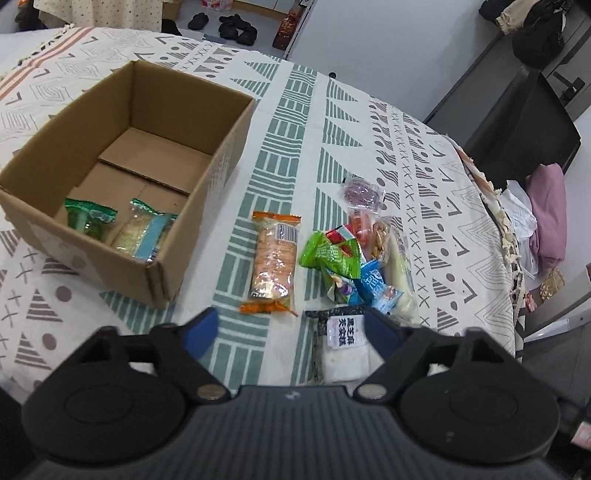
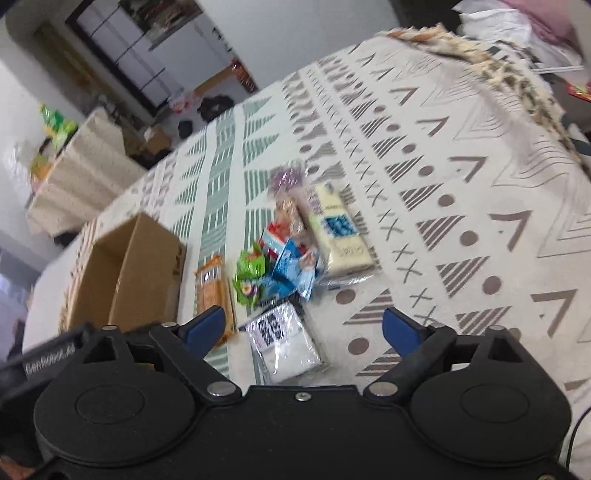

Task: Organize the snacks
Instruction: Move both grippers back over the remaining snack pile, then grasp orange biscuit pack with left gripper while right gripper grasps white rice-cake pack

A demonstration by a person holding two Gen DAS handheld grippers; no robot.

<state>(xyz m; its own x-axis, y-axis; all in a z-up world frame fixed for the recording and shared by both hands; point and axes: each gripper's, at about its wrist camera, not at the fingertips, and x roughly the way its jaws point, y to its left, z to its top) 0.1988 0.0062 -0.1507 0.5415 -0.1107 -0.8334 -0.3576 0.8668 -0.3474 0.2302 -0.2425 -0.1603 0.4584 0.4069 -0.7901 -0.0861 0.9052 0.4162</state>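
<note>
A cardboard box stands open on the patterned cloth, with two green-ended snack packs in its near corner. Right of it lies an orange-ended cracker pack, then a heap of small snacks. A white pack with black print lies nearest. My left gripper hovers open above the cloth, the white pack near its right finger. In the right wrist view, my right gripper is open over the same white pack, with the cracker pack and box to the left. Neither gripper holds anything.
The cloth-covered table drops off at its fringed right edge. A dark chair and pink fabric sit beyond it. Shoes lie on the floor behind the table.
</note>
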